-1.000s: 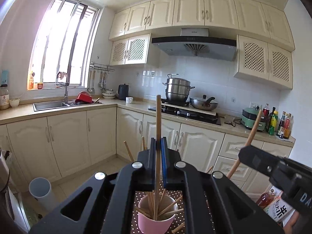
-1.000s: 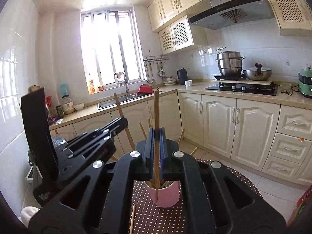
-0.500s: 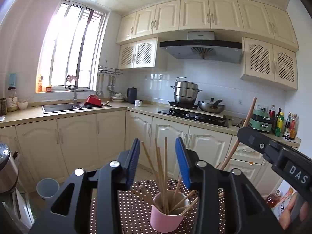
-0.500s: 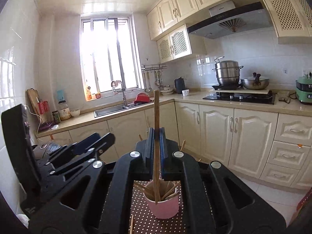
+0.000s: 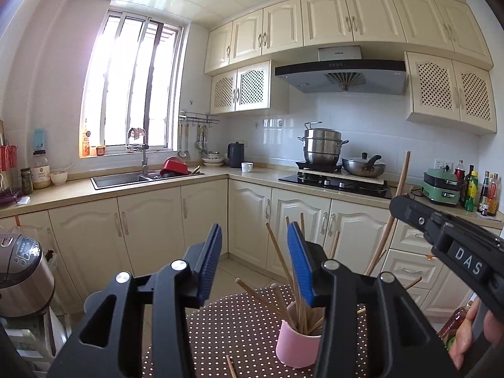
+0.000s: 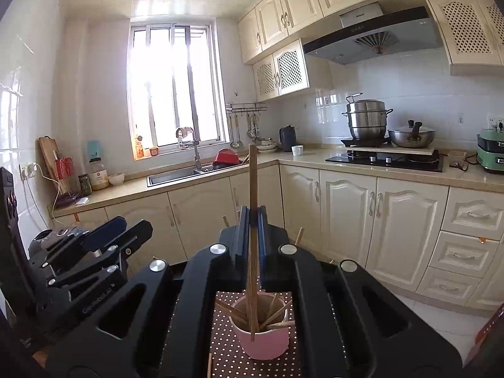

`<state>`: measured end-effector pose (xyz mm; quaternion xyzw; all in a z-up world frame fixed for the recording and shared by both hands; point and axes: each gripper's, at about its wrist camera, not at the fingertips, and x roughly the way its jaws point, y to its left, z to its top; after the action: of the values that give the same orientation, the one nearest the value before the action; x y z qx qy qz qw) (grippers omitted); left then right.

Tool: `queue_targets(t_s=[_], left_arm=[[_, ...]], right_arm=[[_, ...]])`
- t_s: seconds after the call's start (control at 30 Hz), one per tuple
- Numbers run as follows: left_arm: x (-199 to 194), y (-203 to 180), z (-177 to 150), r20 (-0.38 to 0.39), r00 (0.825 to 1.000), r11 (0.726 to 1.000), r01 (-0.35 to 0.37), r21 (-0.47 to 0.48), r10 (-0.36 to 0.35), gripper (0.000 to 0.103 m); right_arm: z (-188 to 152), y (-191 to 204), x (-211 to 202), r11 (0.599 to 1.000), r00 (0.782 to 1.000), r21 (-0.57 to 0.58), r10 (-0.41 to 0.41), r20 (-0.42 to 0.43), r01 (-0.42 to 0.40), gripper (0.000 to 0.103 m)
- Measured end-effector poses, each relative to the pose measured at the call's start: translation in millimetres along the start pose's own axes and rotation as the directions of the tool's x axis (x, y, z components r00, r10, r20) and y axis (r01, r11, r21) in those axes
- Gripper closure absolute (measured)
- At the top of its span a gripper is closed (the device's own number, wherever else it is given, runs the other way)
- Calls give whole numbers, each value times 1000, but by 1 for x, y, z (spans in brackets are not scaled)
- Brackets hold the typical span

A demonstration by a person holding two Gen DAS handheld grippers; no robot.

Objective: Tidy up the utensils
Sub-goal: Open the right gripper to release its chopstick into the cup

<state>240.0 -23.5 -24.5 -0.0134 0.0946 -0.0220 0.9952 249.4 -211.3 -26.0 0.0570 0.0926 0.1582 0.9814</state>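
pink cup (image 6: pixel 266 343): 1 | hand-held grippers: 2 | dotted mat (image 5: pixel 245 330): 1

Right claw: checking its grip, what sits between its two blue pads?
One upright wooden chopstick, its lower end inside the pink cup, shown in the right wrist view.

A home kitchen: cream wooden cabinets (image 5: pixel 349 19) across the top, steel sink (image 5: pixel 126 178) centre left, black gas hob (image 5: pixel 340 184) centre right.
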Motion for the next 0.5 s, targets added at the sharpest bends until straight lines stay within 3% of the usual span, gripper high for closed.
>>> queue_targets(t_s=[0.27, 0.5], left_arm=[[0, 4, 0, -3, 1000, 1000, -6, 4, 6, 60], [0, 9, -2, -5, 999, 999, -37, 11, 37, 56]], right_arm=[[5, 4, 0, 1000, 999, -16, -5, 36, 6, 98], [-9, 2, 11, 1000, 1000, -21, -16, 0, 16, 98]])
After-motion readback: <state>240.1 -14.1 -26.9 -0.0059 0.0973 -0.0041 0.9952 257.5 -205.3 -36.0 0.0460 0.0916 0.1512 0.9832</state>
